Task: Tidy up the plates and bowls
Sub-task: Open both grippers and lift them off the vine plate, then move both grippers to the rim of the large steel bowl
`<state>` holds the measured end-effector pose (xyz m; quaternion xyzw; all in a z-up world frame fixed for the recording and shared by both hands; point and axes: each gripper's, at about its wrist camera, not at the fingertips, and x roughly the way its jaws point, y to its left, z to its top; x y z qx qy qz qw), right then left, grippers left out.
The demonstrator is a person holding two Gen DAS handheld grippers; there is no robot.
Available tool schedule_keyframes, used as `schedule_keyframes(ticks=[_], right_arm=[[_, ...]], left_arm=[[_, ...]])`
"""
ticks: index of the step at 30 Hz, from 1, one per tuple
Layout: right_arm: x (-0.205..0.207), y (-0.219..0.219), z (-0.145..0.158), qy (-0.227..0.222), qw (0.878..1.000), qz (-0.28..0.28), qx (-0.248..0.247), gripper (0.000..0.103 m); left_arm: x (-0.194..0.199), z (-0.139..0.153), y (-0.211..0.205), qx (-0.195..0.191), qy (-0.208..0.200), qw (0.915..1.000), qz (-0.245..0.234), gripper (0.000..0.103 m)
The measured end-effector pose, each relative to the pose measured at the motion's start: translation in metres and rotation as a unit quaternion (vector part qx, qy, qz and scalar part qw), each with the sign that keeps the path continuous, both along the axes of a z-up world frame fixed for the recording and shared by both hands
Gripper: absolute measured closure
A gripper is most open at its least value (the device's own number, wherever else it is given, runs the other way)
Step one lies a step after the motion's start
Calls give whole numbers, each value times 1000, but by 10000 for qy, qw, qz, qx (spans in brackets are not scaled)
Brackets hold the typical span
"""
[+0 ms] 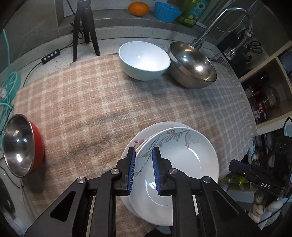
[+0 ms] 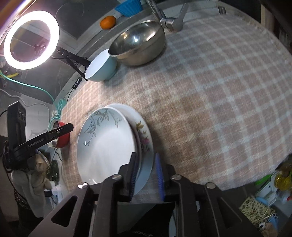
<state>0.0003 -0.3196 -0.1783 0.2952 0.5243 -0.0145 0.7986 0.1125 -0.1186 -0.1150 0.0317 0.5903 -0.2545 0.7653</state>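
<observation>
Two plates lie stacked on the checked cloth (image 1: 91,100). The upper plate (image 1: 182,160) (image 2: 105,145) has a grey leaf pattern; the lower plate (image 1: 136,142) (image 2: 146,138) shows pink flowers at its rim. My left gripper (image 1: 143,150) hovers over the stack's left rim, jaws slightly apart, pads not pressing on it. My right gripper (image 2: 146,156) stands over the opposite rim, its jaws also a little apart and free of the plates. At the back stand a pale blue bowl (image 1: 144,60) (image 2: 101,65) and a steel bowl (image 1: 191,63) (image 2: 138,42). A red bowl with a steel inside (image 1: 20,147) sits far left.
A black tripod (image 1: 84,29) and a lit ring light (image 2: 31,39) stand behind the cloth. An orange (image 1: 138,8), a blue cup (image 1: 167,11) and a faucet (image 1: 228,20) line the back ledge. Shelves with jars (image 1: 264,91) are to the right. The stack lies near the cloth's front edge.
</observation>
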Motion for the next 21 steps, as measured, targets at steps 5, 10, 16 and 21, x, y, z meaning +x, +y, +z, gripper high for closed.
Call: schedule_keyframes(ticks=[5,10,16,21], right_arm=[[12,-18,12,-145,9988,172,-443,77],[26,-44,21,-310,9970,318,-628,73],[43,-75,29,-641,9946,479,-660,62],[58,-99,40,-1066,9883,620,-901,62]], left_arm=[[-6,8,-5,-390,113,9989,236,86],[-15,19,-25,-517,-157,9976,439,86],[-10,19,-47,-867,-89,9933,755,72],[0,16,-57,-1017,-38,9884,1128,72]])
